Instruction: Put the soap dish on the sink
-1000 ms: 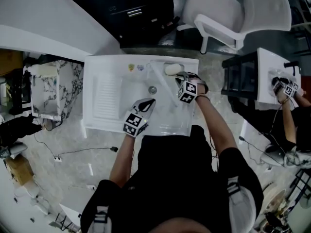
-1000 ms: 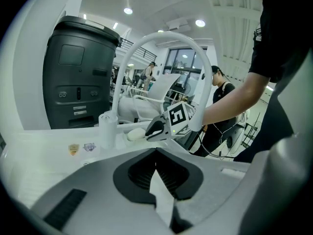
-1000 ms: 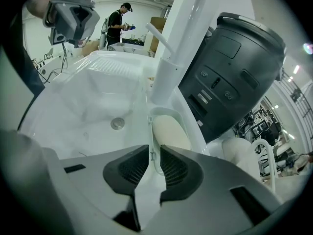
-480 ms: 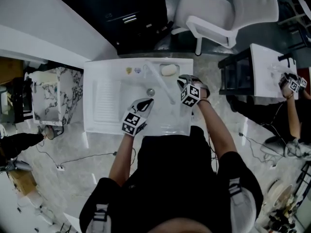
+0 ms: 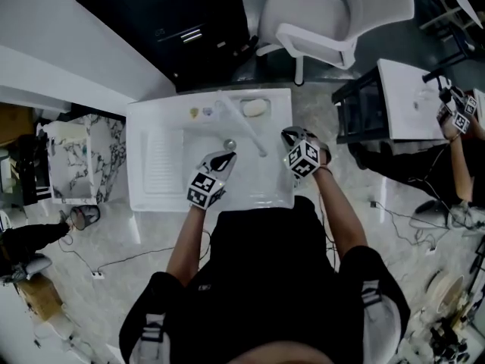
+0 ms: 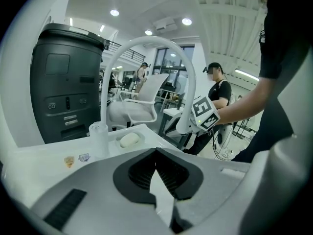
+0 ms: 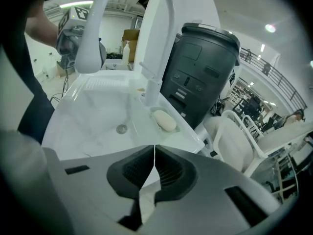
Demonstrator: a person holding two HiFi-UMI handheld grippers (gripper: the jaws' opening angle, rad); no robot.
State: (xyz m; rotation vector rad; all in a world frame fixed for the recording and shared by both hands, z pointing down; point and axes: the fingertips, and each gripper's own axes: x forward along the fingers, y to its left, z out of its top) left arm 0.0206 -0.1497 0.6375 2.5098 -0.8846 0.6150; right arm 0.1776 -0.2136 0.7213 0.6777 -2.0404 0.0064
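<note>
Left gripper (image 6: 156,153) fingers (image 6: 139,173) are pressed tip to tip w/ nothing between them. The right gripper (image 7: 154,148) is the same deal, pads meeting, empty. From the head view both hang over the basin of the sink (image 5: 136,165), left one front-middle, right one by the right rim, w/ the faucet (image 5: 250,131) spout reaching out between them.

The soap dish (image 7: 165,121) sits on the back ledge just right of the faucet base, a pale oval bar of soap in it, well apart from both grippers. So imo the placing bit looks done and what's left is basically getting clear.

To do that well: the person should back the right gripper straight off toward the body and mind the spout, since it arches right over the basin. Nothing should swing over the ledge either, bc the dish sits close to the back rim and a nudge could shove it off. Fingers may as well be left closed, no reason to open them near it.

Hard to tell whether the dish is a separate tray or a moulded recess, tbh. Its rim barely shows around the soap in either gripper view, and the head view is too small and dark for it. The sink's front edge is covered by the person's arms and body. The little stickers (image 5: 201,112) left of the faucet can't be read. Past the sink there's just a dark bin (image 7: 200,67) and a white chair (image 5: 326,14), both cut off in the gripper views
</note>
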